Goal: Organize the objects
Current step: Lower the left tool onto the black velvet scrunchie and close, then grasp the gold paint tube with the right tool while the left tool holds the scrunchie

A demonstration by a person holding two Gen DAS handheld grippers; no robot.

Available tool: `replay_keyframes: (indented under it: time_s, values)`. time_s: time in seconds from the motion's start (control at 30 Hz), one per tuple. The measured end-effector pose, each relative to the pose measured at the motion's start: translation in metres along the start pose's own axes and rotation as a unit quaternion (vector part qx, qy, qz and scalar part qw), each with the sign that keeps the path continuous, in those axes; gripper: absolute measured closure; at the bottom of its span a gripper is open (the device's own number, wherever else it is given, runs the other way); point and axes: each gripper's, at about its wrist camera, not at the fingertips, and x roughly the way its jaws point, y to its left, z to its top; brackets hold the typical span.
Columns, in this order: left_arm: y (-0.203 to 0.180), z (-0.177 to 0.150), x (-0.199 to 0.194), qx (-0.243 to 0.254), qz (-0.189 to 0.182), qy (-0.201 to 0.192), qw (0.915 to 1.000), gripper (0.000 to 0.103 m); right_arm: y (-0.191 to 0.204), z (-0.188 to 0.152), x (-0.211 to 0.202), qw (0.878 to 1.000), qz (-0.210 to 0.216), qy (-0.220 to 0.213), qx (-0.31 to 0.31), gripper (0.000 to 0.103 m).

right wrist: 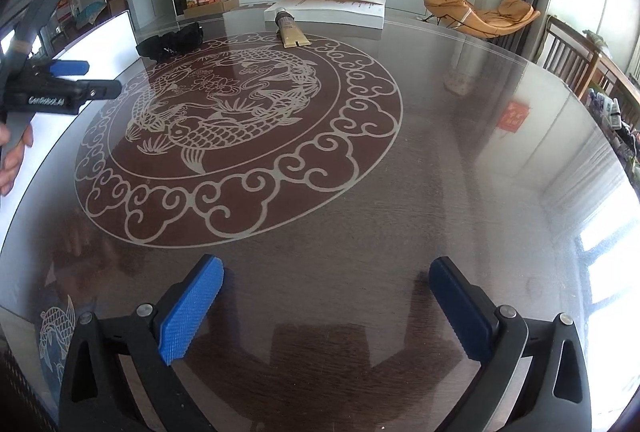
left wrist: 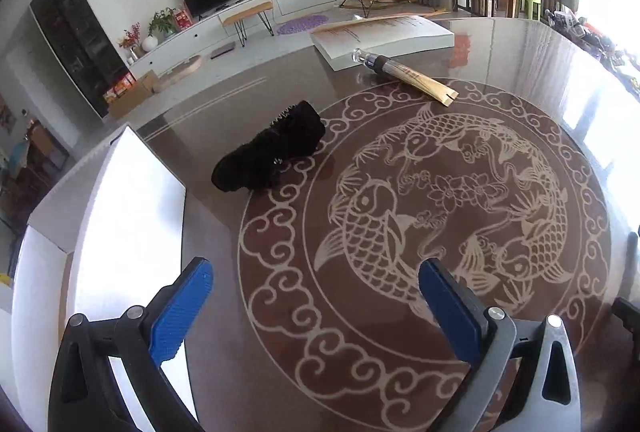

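Glossy dark table (right wrist: 460,160) with a pale carp-and-cloud medallion (left wrist: 424,224) fills both views, a living room behind it. Left tool (left wrist: 316,280) hovers over the near edge of the medallion with its blue pads (left wrist: 182,308) wide apart and nothing between them; from the right wrist view it shows at the far left edge, a person's hand (right wrist: 14,152) below it. Right tool (right wrist: 326,280) hangs over bare table with its pads equally spread and empty. Just left of the left tool lies a white open box (left wrist: 128,216). Farther out, a black bag (left wrist: 272,148) rests at the medallion's rim. Beyond that, a gold tube (left wrist: 404,74) with a clear cap lies near another flat white box (left wrist: 384,38) at the table's far edge.
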Motion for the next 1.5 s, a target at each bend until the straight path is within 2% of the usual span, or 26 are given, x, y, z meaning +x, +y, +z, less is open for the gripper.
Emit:
replay_keyframes:
  time_s: [0.1, 0.2, 0.33, 0.4, 0.43, 0.47, 0.5, 0.57, 0.67, 0.73, 0.87, 0.9, 1.0, 1.03, 1.1, 1.13, 1.2, 1.5]
  values:
    - [0.011, 0.041, 0.026, 0.014, 0.028, 0.009, 0.9995, 0.000, 0.000, 0.000, 0.000, 1.000, 0.003, 0.001, 0.001, 0.000]
    - [0.010, 0.069, 0.053, 0.035, 0.056, 0.024, 0.9975, 0.000, 0.000, 0.000, 0.000, 1.000, 0.003, 0.001, 0.001, 0.000]
    - [0.001, 0.085, 0.087, 0.067, 0.092, 0.047, 0.9924, 0.000, 0.000, 0.000, 0.000, 1.000, 0.003, 0.001, 0.001, 0.000]
    - [0.000, 0.085, 0.100, 0.070, 0.089, 0.058, 0.9919, 0.000, 0.000, 0.000, 0.000, 1.000, 0.003, 0.001, 0.001, 0.000]
    - [0.004, 0.086, 0.097, 0.057, 0.073, 0.044, 0.9947, 0.007, 0.001, 0.000, 0.000, 1.000, 0.004, 0.001, 0.000, 0.000]
    - [0.011, 0.086, 0.098, 0.035, 0.039, 0.049, 0.9974, 0.023, 0.001, 0.000, 0.000, 1.000, 0.005, 0.001, -0.001, 0.000]
    - [0.021, 0.085, 0.099, -0.003, 0.005, 0.053, 0.9986, 0.050, 0.001, 0.000, 0.000, 1.000, 0.005, 0.001, -0.002, 0.000]
    - [0.037, 0.081, 0.091, -0.061, -0.016, 0.042, 0.9971, 0.053, 0.002, -0.001, 0.000, 1.000, 0.006, 0.001, -0.002, 0.000]
    - [0.043, 0.060, 0.076, -0.110, -0.020, 0.037, 0.9930, 0.054, 0.002, -0.001, 0.001, 1.000, 0.006, 0.001, -0.002, 0.000]
    - [0.038, 0.034, 0.059, -0.142, -0.018, 0.039, 0.9890, 0.054, 0.002, -0.001, 0.001, 1.000, 0.006, 0.001, -0.002, 0.000]
    - [0.020, -0.035, 0.009, -0.188, -0.042, 0.032, 0.9807, 0.050, 0.002, -0.001, 0.001, 1.000, 0.006, 0.001, -0.002, 0.000]
    - [0.015, -0.050, -0.002, -0.189, -0.046, 0.025, 0.9806, 0.046, 0.002, -0.001, 0.001, 1.000, 0.006, 0.001, -0.002, 0.000]
    - [0.003, -0.083, -0.019, -0.169, -0.043, 0.017, 0.9845, 0.021, 0.002, -0.001, 0.001, 1.000, 0.006, 0.001, -0.002, 0.000]
    - [0.002, -0.090, -0.019, -0.161, -0.035, 0.016, 0.9862, 0.014, 0.002, -0.001, 0.001, 1.000, 0.006, 0.001, -0.002, 0.000]
    - [0.006, -0.099, -0.012, -0.152, -0.019, 0.022, 0.9880, 0.012, 0.002, -0.001, 0.001, 1.000, 0.006, 0.001, -0.002, 0.000]
    - [0.011, -0.102, -0.007, -0.154, -0.021, 0.024, 0.9875, 0.006, 0.002, -0.001, 0.001, 1.000, 0.006, 0.001, -0.002, 0.000]
    - [0.023, -0.107, -0.001, -0.180, -0.025, 0.018, 0.9832, 0.000, 0.002, -0.001, 0.001, 1.000, 0.006, 0.001, -0.002, 0.000]
    - [0.024, -0.107, 0.002, -0.178, -0.036, 0.009, 0.9833, 0.000, 0.001, 0.004, 0.004, 1.000, 0.010, 0.004, -0.006, 0.000]
